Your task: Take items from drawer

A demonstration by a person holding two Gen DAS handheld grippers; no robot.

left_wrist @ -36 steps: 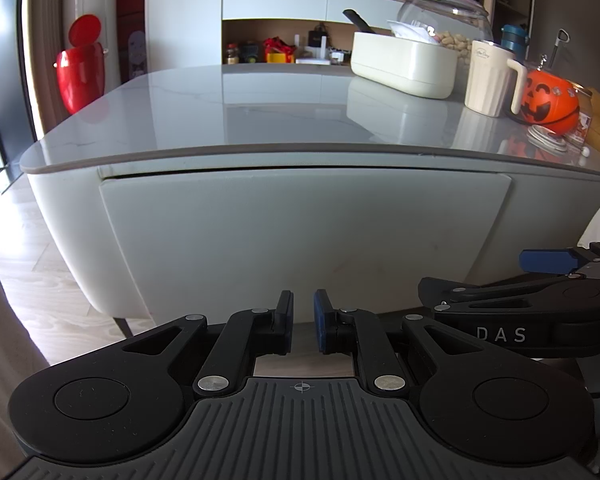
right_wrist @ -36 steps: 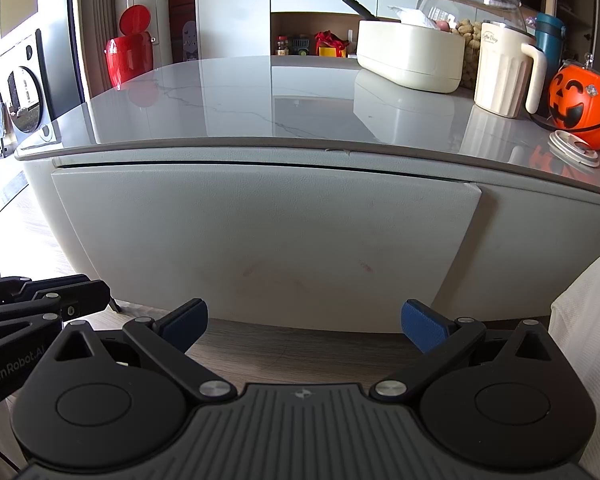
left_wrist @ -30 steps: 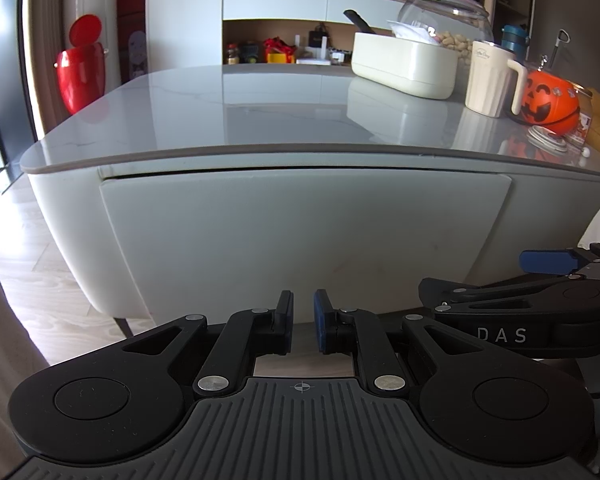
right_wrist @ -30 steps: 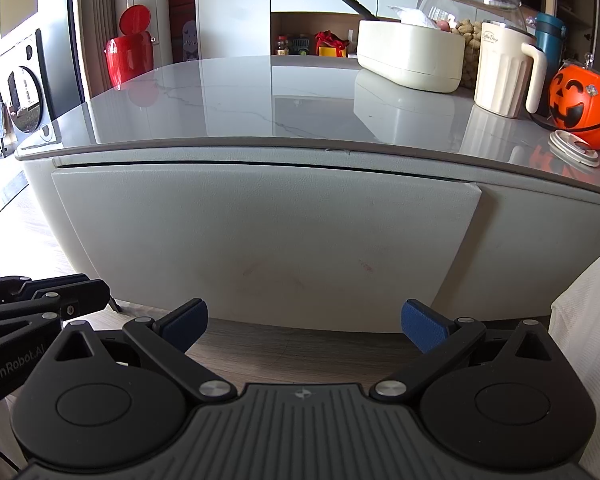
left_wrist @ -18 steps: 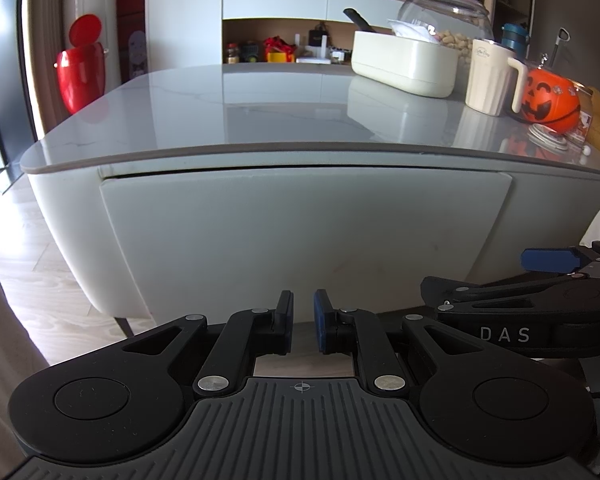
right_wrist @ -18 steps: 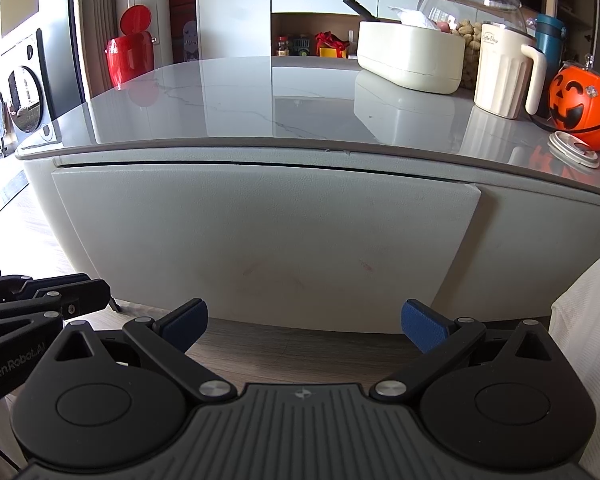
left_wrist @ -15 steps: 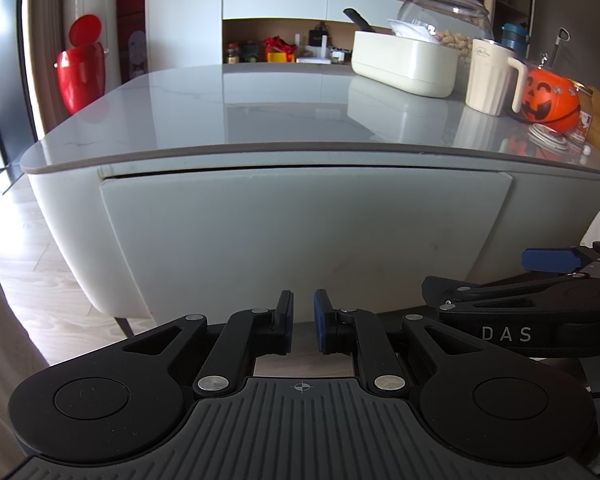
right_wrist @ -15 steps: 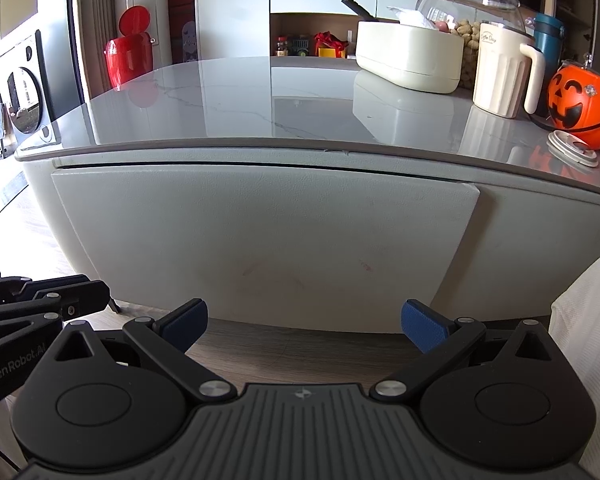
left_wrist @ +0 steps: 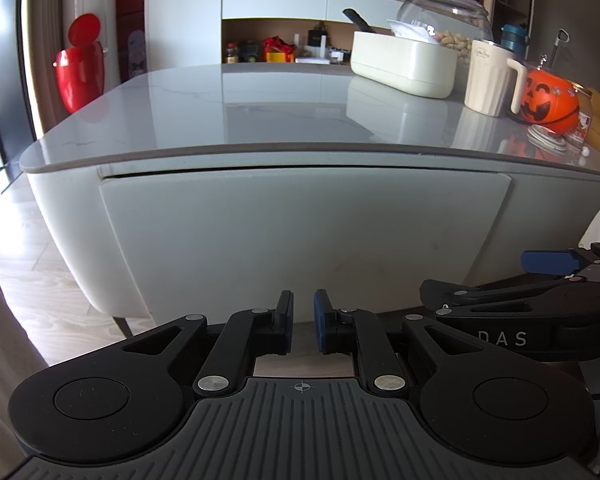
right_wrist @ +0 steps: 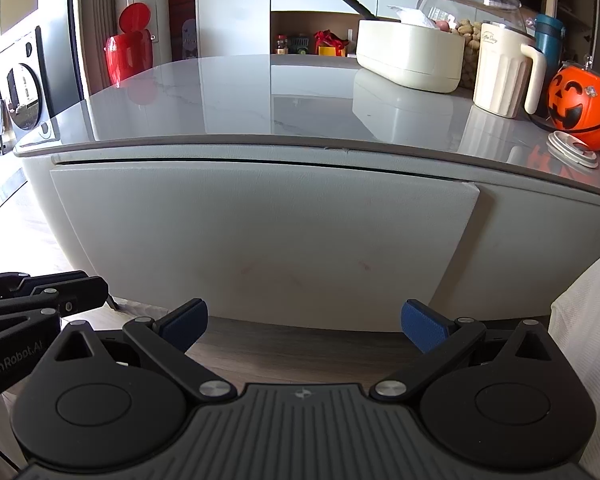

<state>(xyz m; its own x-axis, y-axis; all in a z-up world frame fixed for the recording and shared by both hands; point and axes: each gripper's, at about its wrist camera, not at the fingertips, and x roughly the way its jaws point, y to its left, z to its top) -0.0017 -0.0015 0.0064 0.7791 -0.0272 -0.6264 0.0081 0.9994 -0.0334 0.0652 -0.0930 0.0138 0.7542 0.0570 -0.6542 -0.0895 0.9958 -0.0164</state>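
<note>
The left tool (left_wrist: pixel 303 322) is hovering low with its fingers nearly together, only a narrow gap showing, gripping nothing. The right tool (right_wrist: pixel 304 322) is sitting just to its right, fingers spread wide apart and empty. Straight ahead of both, the drawer (right_wrist: pixel 260 236) is facing them, its pale front closed under the counter (left_wrist: pixel 284 116). Farther ahead and to the right, a cream pitcher (right_wrist: pixel 502 74) and an orange pumpkin bucket (right_wrist: pixel 582 110) are standing on the counter.
</note>
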